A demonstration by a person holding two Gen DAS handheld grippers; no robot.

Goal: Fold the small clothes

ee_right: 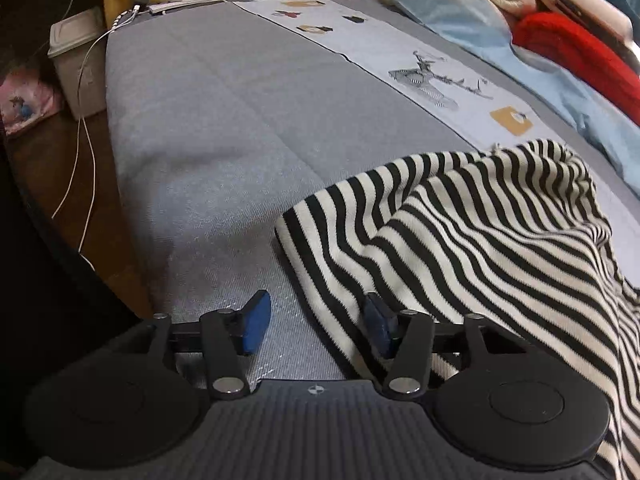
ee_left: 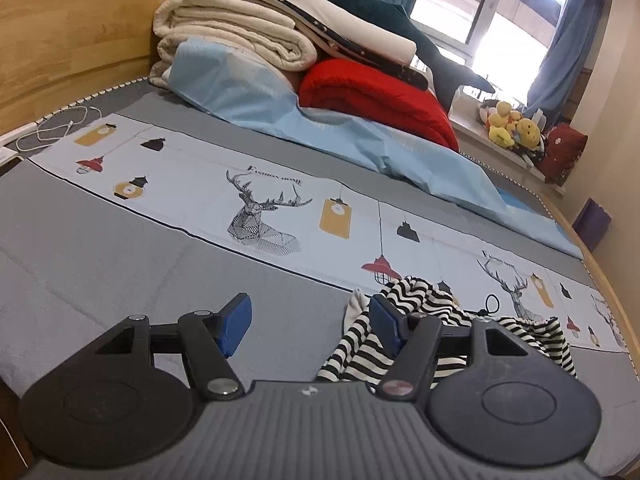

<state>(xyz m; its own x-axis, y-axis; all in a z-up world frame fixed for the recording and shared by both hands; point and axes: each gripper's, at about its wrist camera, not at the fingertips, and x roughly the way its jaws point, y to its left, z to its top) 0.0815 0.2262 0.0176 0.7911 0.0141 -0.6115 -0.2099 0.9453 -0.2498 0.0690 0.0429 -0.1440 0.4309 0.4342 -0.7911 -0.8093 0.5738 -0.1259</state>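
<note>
Striped garment (ee_right: pixel 480 232) edges onto open grey bedspread (ee_right: pixel 208 128).

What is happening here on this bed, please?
A person holds two grippers over a bed to fold a black-and-white striped garment. The garment lies crumpled on the grey cover, not yet folded. Both the left gripper and the right gripper are open; the garment's edge lies beside one finger of each, not gripped.

Garment position on bed
Striped garment (ee_right: pixel 480 240) lies on bed (ee_right: pixel 208 128); folded blankets (ee_left: pixel 240 36) stacked behind, near the headboard (ee_left: pixel 68 48).
</note>
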